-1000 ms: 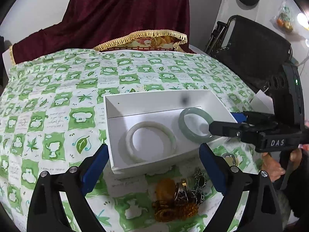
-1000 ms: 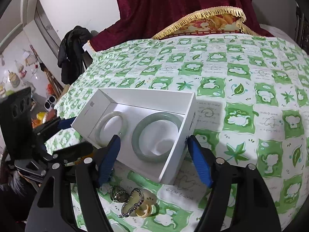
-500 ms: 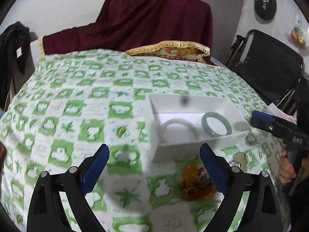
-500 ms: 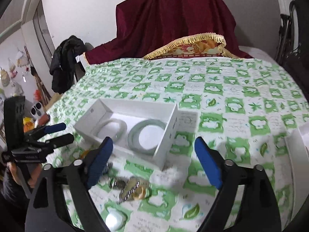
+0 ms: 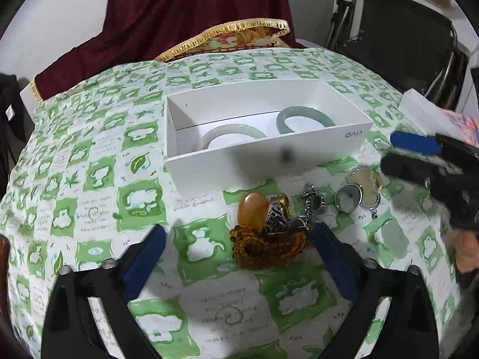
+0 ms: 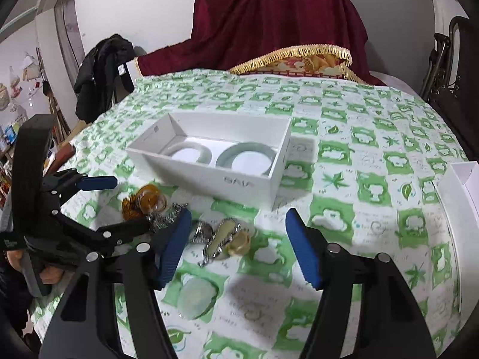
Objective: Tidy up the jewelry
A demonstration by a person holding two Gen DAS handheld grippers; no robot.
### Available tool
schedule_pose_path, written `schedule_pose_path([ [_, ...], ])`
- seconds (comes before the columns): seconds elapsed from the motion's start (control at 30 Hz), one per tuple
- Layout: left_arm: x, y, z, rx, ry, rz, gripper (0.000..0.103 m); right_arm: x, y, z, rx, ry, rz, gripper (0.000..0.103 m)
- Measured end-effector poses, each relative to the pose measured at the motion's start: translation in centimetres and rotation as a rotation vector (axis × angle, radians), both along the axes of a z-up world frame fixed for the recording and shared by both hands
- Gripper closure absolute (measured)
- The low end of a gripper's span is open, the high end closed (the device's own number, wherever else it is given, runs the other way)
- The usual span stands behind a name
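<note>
Both grippers, the left gripper (image 5: 236, 257) and right gripper (image 6: 238, 248), have drawn back from the white box (image 5: 269, 161), jaws spread and empty, leaving two bangles (image 5: 232, 133) boxed and loose jewelry (image 5: 269, 227) unsorted on the bench.

Even, fairly bright indoor light falls from above on the tablecloth (image 5: 98, 185), leaving soft shadows under the box (image 6: 209, 176) and beneath each gripper's fingers. Both fisheye views bend straight lines and darken to black at the corners. In the left wrist view a grey smudge on the lens sits over the box's near wall, and the right gripper (image 5: 419, 155) at far right is motion-blurred. Pale glare washes the box floor; the small jewelry (image 6: 221, 236) looks soft.
</note>
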State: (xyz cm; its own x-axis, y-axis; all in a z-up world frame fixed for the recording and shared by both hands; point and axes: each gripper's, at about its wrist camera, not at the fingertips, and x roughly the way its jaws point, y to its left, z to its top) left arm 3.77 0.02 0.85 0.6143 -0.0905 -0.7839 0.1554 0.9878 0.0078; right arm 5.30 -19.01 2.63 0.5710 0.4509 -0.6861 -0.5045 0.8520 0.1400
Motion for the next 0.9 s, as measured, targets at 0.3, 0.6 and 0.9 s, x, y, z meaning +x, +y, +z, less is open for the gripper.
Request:
schedule_pose_path([
  [0.3, -3.7, 4.0, -0.3, -0.014, 0.024, 0.207, 0.003, -1.8, -2.5, -0.3, 0.078, 0.049, -0.085, 0.039],
  [0.6, -4.7, 3.3, 1.9, -0.085, -0.061, 0.161, 0.003, -1.9, -2.3, -0.3, 0.079, 0.045, -0.087, 0.039],
  [0.9, -1.0, 2.9, 0.4, -0.016, 0.005, 0.194, 0.003, -1.0, -3.4, -0.9, 0.106, 0.092, -0.122, 0.036],
])
